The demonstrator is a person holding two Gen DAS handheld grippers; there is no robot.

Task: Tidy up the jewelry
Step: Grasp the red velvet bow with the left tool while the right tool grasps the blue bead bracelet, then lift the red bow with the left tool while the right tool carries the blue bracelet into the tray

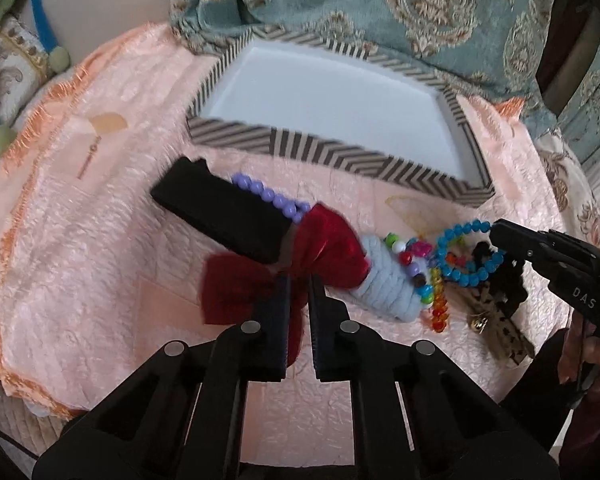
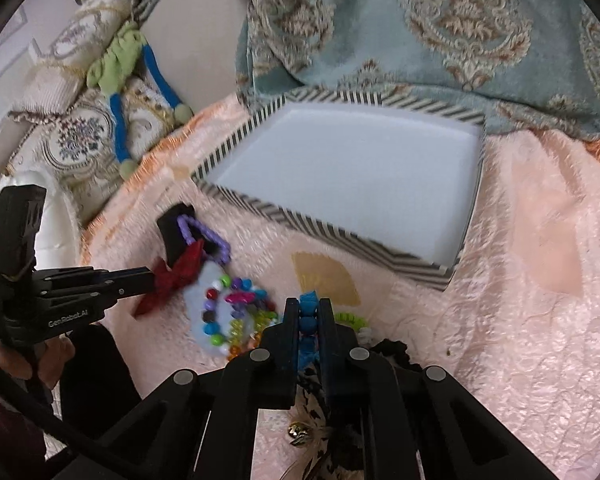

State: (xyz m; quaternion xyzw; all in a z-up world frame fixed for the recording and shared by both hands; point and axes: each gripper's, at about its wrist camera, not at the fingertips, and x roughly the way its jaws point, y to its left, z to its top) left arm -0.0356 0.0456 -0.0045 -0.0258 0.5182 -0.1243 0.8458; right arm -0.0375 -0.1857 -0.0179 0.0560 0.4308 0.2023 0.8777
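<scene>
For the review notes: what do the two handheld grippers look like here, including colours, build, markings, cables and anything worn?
Both are matt black plastic. The left gripper has long flat fingers, a boxy upright block behind, white "GenRobot.AI" lettering on its side and a black cable trailing below. The right gripper carries white letters "DAS". From their own cameras, each shows angular linkage arms with round silver pivot pins. Dark maroon clothing shows by both hands.

- A white inside and a black-and-cream chevron-striped rim are shown by the tray (image 1: pixel 332 152).
- Just in front of the tray, a pale peach, crinkled cloth (image 1: pixel 100 208) with an orange fringe is seen.
- Behind the tray, a teal fabric (image 1: pixel 440 12) patterned with beige medallions is seen.
- In front of the tray, a dark red bow (image 1: pixel 324 248), lilac beads (image 1: pixel 268 196), a bright blue bead bracelet (image 1: pixel 460 256) and a pale blue wound band (image 1: pixel 388 280) are seen.
</scene>
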